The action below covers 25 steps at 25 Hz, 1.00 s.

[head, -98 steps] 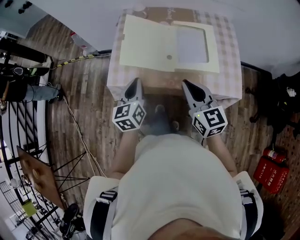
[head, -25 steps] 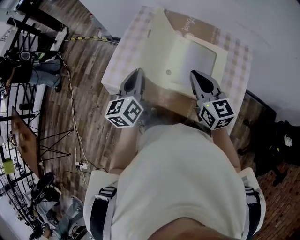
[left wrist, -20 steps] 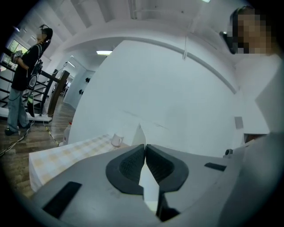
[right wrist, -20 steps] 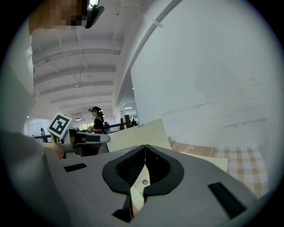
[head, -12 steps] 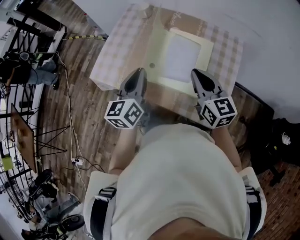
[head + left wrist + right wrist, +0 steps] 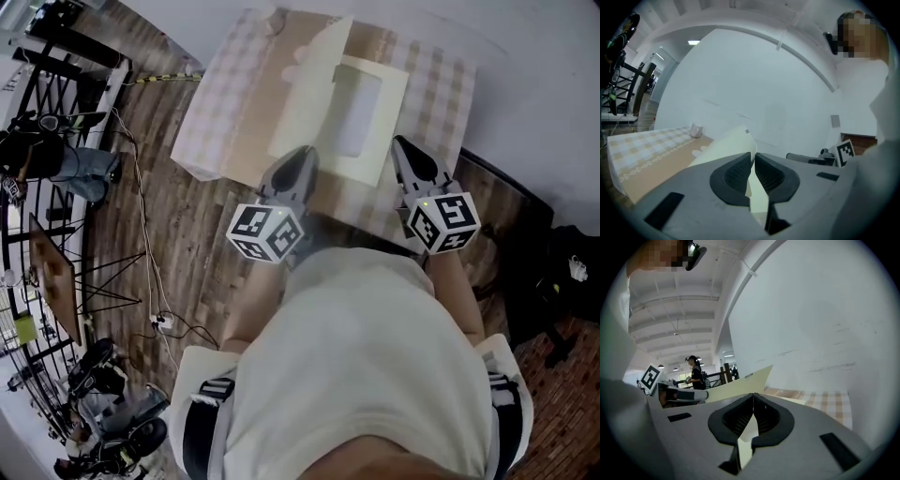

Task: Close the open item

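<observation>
Currently, left gripper [image 6: 301, 156] pinching raised cream flap [image 6: 314, 89], jaws just easing apart, right gripper [image 6: 405, 147] closed beside windowed box [image 6: 386, 122], checked tablecloth [image 6: 211, 112].

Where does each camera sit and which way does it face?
Head view: on the person's head, steeply down at table and cream folder; shirt, arms show.
Left gripper view: on left gripper, along jaws just opening slightly, folder between; shirt right.
Right gripper view: on right gripper, along jaws shut on folder; shirt left.
All share the folder.
</observation>
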Available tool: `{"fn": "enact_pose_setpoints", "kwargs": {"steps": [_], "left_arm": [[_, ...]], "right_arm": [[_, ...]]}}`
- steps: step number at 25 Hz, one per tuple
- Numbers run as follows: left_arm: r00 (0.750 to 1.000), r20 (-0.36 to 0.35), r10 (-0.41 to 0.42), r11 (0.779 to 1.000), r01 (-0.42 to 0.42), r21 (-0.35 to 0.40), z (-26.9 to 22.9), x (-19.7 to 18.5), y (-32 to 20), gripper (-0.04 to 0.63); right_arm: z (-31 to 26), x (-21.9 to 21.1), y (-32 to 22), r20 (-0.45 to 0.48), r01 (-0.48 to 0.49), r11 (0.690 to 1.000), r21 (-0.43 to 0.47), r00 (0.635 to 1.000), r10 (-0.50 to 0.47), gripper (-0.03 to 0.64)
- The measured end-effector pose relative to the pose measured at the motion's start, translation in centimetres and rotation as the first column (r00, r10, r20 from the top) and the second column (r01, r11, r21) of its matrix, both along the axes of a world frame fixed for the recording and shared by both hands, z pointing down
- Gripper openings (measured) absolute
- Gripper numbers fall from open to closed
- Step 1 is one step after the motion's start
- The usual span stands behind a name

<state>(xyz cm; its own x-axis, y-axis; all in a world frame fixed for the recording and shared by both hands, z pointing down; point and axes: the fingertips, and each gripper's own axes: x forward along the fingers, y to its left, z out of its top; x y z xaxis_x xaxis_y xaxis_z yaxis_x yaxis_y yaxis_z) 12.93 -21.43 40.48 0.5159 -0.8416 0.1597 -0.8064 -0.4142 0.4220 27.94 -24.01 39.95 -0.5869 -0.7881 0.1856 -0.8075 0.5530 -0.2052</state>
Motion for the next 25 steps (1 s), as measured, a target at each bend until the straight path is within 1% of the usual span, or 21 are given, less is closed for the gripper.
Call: {"fn": "enact_pose_setpoints", "kwargs": {"steps": [8, 13, 18, 21, 25], "left_arm": [[0.996, 0.011, 0.088, 0.994, -0.088, -0.059, 2.3, 4.5, 0.7, 0.02], [0.987, 0.058, 0.151, 0.986, -0.146, -0.079, 4.3, 7.0, 0.8, 0.021], [0.97, 0.095, 0.223, 0.97, -0.211, -0.119, 6.3, 8.9, 1.1, 0.021], [0.959, 0.097, 0.268, 0.955, -0.251, -0.157, 7.7, 9.7, 1.4, 0.025], [0.945, 0.109, 0.307, 0.939, -0.283, -0.193, 9.2, 10.5, 1.5, 0.028]], "right_arm": [[0.8, 3.5, -0.9, -0.012, -0.047, 0.999, -0.01, 0.999, 0.047, 0.0], [1.5, 5.1, -2.1, -0.053, -0.049, 0.999, -0.014, 0.997, 0.049, 0.0], [1.7, 6.1, -3.7, -0.074, -0.048, 0.999, -0.008, 0.996, 0.048, 0.0], [1.8, 6.0, -4.7, -0.083, -0.039, 0.999, -0.002, 0.996, 0.039, 0.0], [2.3, 5.2, -6.4, -0.126, -0.004, 1.0, 0.013, 0.992, 0.006, 0.0]]}}
